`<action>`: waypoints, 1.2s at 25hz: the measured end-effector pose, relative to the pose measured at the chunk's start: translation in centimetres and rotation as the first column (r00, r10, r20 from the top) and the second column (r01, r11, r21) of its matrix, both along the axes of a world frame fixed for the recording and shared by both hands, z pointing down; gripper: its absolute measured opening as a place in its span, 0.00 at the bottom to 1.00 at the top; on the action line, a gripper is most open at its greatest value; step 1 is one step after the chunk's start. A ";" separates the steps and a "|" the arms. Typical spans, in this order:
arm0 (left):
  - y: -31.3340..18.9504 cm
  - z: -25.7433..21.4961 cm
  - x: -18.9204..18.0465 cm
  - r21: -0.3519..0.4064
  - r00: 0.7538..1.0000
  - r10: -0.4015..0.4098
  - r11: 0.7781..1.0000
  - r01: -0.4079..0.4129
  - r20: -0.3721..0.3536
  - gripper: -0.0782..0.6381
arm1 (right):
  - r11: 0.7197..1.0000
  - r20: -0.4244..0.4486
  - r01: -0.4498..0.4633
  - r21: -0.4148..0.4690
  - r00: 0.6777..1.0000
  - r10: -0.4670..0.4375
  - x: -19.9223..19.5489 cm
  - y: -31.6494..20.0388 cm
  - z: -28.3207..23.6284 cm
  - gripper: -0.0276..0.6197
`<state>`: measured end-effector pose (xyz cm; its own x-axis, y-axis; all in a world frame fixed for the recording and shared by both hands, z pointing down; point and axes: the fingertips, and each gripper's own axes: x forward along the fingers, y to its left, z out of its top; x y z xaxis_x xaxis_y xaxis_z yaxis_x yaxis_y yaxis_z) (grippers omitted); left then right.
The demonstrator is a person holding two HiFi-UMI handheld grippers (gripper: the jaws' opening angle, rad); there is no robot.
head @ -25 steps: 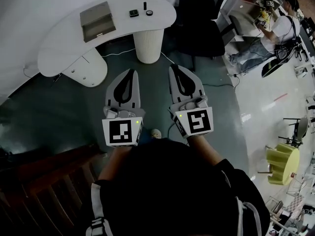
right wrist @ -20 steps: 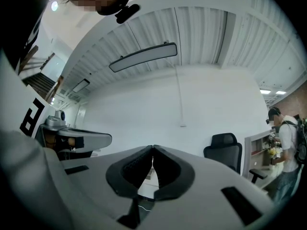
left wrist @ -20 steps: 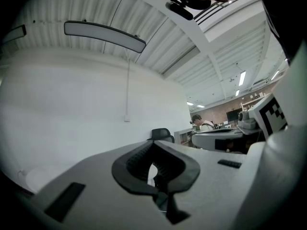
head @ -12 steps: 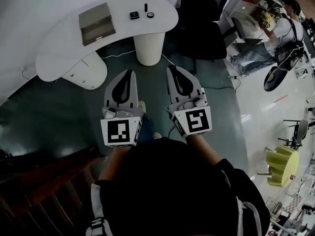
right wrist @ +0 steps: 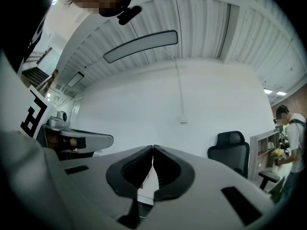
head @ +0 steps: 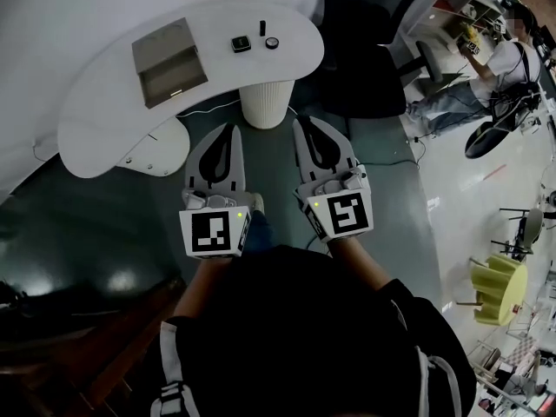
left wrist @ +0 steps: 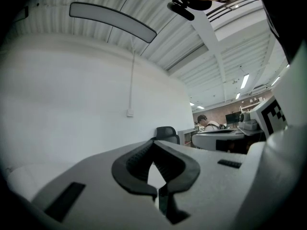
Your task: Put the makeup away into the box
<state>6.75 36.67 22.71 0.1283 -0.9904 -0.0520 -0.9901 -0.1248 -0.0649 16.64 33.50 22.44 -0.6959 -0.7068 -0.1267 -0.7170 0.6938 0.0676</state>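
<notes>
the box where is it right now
In the head view the grey box sits at the upper left, on the curved white table, to the left of the small makeup items.

Three small dark items [head: 241, 43] beside box [head: 169, 62]: too small to identify.

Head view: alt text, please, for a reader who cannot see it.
Seen from above, a person holds the left gripper and right gripper, both shut and empty, side by side above a dark floor, short of a curved white table. On it sit an open grey box and three small makeup items.
</notes>
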 end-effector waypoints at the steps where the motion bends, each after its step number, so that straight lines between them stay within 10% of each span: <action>1: -1.0 0.0 -0.7 -0.001 1.000 0.006 1.000 -0.006 -0.002 0.12 | 1.000 -0.001 -0.005 0.000 1.000 0.005 -0.6 -0.9 0.0 0.08; 30: -15.7 3.8 -8.4 -0.045 0.994 0.099 0.994 -0.100 -0.043 0.12 | 0.998 -0.029 -0.033 -0.055 0.999 0.031 -9.3 -15.6 3.2 0.08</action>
